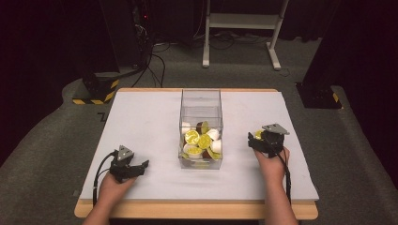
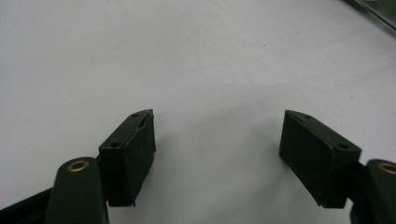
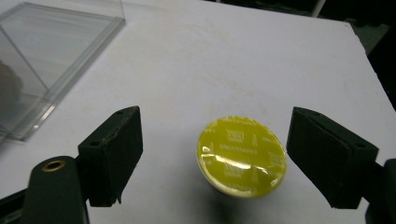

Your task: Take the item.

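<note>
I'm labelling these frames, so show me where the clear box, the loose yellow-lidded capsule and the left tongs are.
clear box (image 1: 201,101): high view, on its far wall above the capsules.
yellow-lidded capsule (image 3: 241,156): right gripper view, centre of its foil lid.
left tongs (image 2: 217,158): left gripper view, midway between the open tips.

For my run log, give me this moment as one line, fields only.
left gripper: open, empty, over table | right gripper: open, straddling yellow-lidded capsule, no contact | clear box: holds capsules
</note>
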The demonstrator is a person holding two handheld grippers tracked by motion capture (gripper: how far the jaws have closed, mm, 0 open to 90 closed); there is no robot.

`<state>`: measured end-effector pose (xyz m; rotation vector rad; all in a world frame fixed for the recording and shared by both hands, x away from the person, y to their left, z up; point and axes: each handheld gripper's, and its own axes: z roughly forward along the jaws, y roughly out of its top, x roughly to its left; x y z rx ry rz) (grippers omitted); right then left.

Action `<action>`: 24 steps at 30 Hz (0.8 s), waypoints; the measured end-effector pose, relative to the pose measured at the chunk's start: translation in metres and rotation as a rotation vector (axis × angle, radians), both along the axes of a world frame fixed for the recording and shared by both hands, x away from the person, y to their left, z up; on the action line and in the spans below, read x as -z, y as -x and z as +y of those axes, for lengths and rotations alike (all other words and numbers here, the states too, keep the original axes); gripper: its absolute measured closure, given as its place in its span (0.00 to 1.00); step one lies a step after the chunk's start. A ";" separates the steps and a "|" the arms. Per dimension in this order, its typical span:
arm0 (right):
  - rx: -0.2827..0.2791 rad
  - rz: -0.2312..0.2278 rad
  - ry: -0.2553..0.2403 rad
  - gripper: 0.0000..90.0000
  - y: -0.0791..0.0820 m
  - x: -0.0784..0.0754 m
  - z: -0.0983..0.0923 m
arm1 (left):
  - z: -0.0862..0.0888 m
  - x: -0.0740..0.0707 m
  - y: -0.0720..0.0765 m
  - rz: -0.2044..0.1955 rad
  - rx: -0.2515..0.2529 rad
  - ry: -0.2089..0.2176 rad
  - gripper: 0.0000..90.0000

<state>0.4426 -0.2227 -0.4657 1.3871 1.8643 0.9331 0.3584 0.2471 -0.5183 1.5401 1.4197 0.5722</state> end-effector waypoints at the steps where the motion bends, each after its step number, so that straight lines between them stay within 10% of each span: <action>1: -0.001 -0.002 -0.004 0.21 0.002 -0.002 0.003 | 0.000 0.000 0.000 0.000 0.000 -0.001 0.30; 14: -0.120 -0.010 -0.022 0.29 0.028 -0.012 0.034 | 0.000 0.000 0.000 0.001 0.000 0.001 0.30; 24: -0.182 0.112 -0.006 0.31 0.050 0.019 0.047 | 0.000 0.000 0.000 0.001 0.003 -0.002 0.30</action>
